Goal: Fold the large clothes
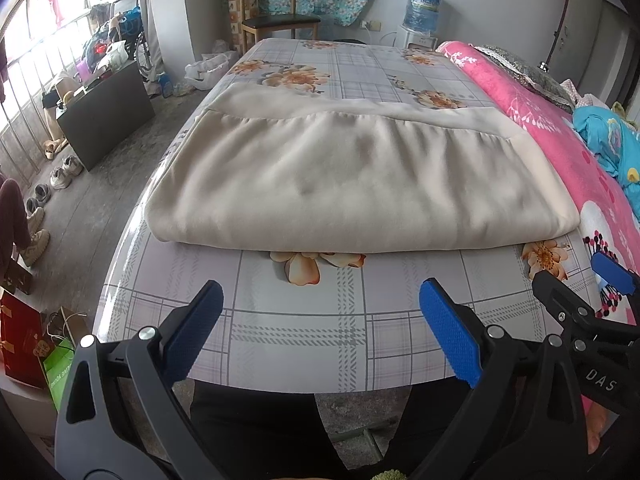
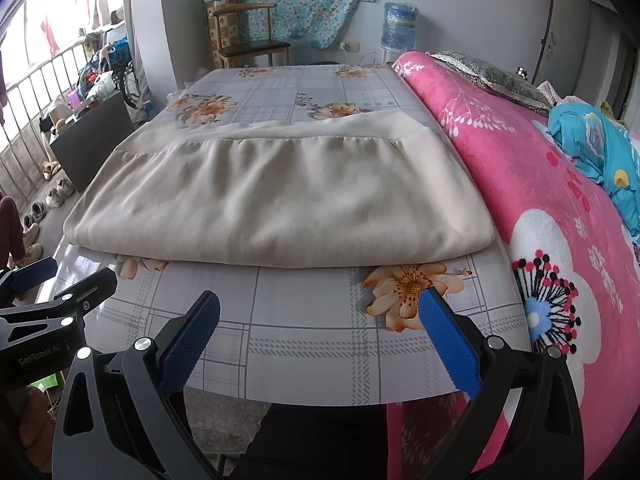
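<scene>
Left wrist view: the left gripper [image 1: 320, 328] hangs over the near edge of the worktop [image 1: 304, 320], its 2 blue-padded fingers [image 1: 450, 332] spread wide with nothing between them.
Right wrist view: the right gripper [image 2: 320, 330] sits likewise at the near edge, jaws wide apart and holding nothing.
Garment: a beige folded garment [image 1: 352, 176] lies flat across the middle of the worktop, well apart from both grippers; 1 gathered seam runs across its far part, with a plain band beyond it.
Garment edges: the near fold is thick and rounded, its right corner close to the pink blanket [image 2: 560, 216].
Worktop cover: a glossy plaid cloth with orange flowers.
Right side: the pink floral blanket lies alongside the worktop, with a blue bundle of bedding [image 2: 600, 144] on it.
Background: a wooden chair [image 1: 276, 12] and a water dispenser [image 1: 420, 16] stand against the far wall; shoes [image 1: 60, 176] line the floor at left.
</scene>
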Demonstrator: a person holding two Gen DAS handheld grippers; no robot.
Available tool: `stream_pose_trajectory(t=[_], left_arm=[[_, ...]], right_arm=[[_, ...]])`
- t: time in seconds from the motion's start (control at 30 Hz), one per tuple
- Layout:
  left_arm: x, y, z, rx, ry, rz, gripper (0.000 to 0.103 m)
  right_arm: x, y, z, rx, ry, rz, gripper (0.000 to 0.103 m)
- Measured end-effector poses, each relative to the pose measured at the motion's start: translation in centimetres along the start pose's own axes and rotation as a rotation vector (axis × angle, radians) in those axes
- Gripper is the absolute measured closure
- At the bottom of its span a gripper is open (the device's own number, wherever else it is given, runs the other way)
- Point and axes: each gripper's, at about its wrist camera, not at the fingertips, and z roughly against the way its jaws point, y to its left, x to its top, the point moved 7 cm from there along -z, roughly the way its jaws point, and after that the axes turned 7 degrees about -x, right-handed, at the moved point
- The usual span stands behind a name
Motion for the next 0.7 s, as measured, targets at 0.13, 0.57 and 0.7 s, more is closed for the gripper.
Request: stream_pose_trajectory(t=[0.13, 0.57, 0.7], left_arm=[[0.03, -0.01, 0.01, 0.002, 0.0, -0.001, 0.008], [0.09, -0.1, 0.05, 0.002, -0.003, -0.002, 0.008], [0.11, -0.06, 0.06, 0.001, -0.002, -0.003, 0.008]], right_arm=[[0.01, 0.0, 0.02, 0.0, 0.0, -0.001, 0.006], [-0.12, -0.05, -0.01, 0.0, -0.001, 0.0, 0.006], [-0.09, -0.07, -0.02, 0.0, -0.002, 0.0, 0.006]])
